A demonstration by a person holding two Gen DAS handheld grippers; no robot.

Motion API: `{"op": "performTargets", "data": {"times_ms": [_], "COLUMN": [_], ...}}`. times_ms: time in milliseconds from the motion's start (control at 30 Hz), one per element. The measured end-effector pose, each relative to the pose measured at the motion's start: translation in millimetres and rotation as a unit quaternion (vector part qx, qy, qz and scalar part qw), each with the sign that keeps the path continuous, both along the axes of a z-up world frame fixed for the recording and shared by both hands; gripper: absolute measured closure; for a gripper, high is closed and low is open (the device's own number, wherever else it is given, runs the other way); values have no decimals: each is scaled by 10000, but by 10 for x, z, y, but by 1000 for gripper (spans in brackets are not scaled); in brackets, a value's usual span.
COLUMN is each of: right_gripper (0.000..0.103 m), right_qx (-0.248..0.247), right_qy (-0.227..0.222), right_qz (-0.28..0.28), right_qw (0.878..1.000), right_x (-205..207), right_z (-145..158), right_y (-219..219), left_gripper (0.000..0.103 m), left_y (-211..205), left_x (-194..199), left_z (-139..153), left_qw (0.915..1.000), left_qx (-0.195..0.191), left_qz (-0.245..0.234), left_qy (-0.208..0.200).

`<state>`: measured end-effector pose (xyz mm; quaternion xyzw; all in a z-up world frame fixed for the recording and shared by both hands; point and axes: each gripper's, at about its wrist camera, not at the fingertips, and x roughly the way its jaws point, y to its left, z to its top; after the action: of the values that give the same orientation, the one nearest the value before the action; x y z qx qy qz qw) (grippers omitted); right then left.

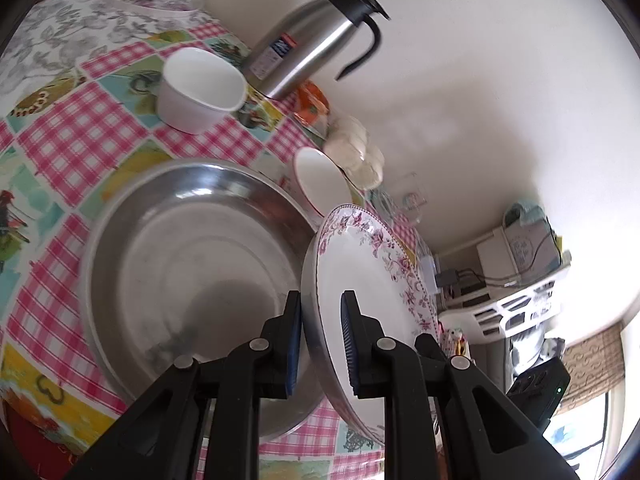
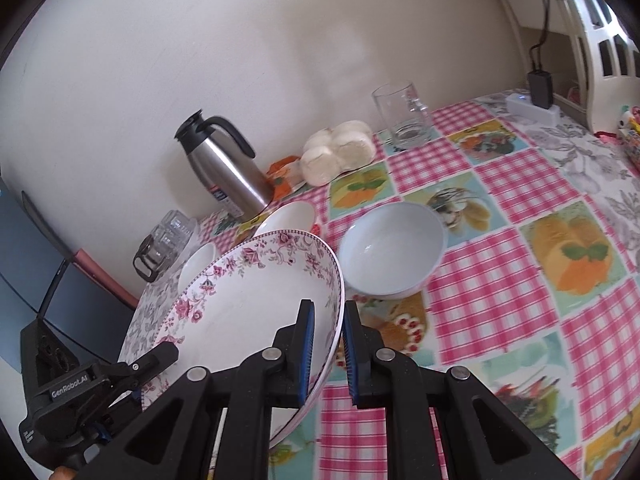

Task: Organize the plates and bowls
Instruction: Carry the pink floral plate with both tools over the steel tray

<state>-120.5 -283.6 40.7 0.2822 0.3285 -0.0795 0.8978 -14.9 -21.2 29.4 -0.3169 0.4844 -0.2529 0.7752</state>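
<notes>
Cream wall and a checked, picture-printed oilcloth tabletop [image 2: 500, 208] frame the scene. Nearest, both pairs of tongs are clenched on one wide white porcelain plate with a pink floral border [image 2: 256, 304]: the right tongs [image 2: 326, 356] pinch its near right rim, one pad inside the well and one under the lip, while the left tongs [image 1: 322, 344] grip the opposite edge. In the right wrist view the left tongs show at the plate's lower left. Holding the plate from two sides probably keeps so broad and shallow a dish steady, since one pinch at the rim would let it swing. It hangs tilted, clear of the tabletop, so it looks to be in transit rather than set down.

Just left of the left tongs, under the plate's edge, lies a large round stainless-steel basin [image 1: 192, 264], empty; it may be where the plate is meant to go, though that is only a guess. Just beyond the right tongs sits a pale blue ceramic bowl [image 2: 392, 252]. Beyond the plate stand a red-rimmed white bowl [image 2: 292, 216] and a small white cup [image 1: 200, 88]. Farther off, against the wall, are a steel vacuum jug with a black handle [image 2: 224, 168], a bag of white buns [image 2: 340, 152] and a clear glass mug [image 2: 404, 116].
</notes>
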Motion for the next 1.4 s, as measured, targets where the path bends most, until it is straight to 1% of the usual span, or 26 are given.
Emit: {"op": "performTargets", "data": {"times_ms": [233, 467, 767, 900, 1167, 1267, 1400], "right_gripper": [88, 88, 88, 88, 88, 88, 88], "right_qx": [89, 111, 115, 106, 56, 49, -37], "right_qy": [90, 267, 587, 747, 1050, 1067, 1096], "right_qz": [212, 349, 375, 391, 446, 474, 571], "right_qw": [9997, 9990, 9975, 9964, 9935, 9931, 9923], "right_x": [200, 342, 465, 503, 564, 578, 600], "right_z": [-74, -183, -366, -458, -625, -637, -643], "right_y": [258, 439, 523, 542, 562, 567, 604], "left_gripper": [83, 83, 83, 83, 84, 84, 84], "left_y": [288, 446, 505, 494, 472, 493, 523], "left_x": [109, 174, 247, 255, 284, 296, 283], "left_z": [-68, -123, -325, -396, -586, -651, -668], "left_qw": [9997, 9993, 9978, 9969, 9932, 9916, 9910], "left_qx": [13, 101, 278, 425, 642, 652, 680], "left_qz": [223, 326, 359, 367, 401, 441, 472], "left_qy": [94, 174, 479, 560, 884, 1024, 1048]}}
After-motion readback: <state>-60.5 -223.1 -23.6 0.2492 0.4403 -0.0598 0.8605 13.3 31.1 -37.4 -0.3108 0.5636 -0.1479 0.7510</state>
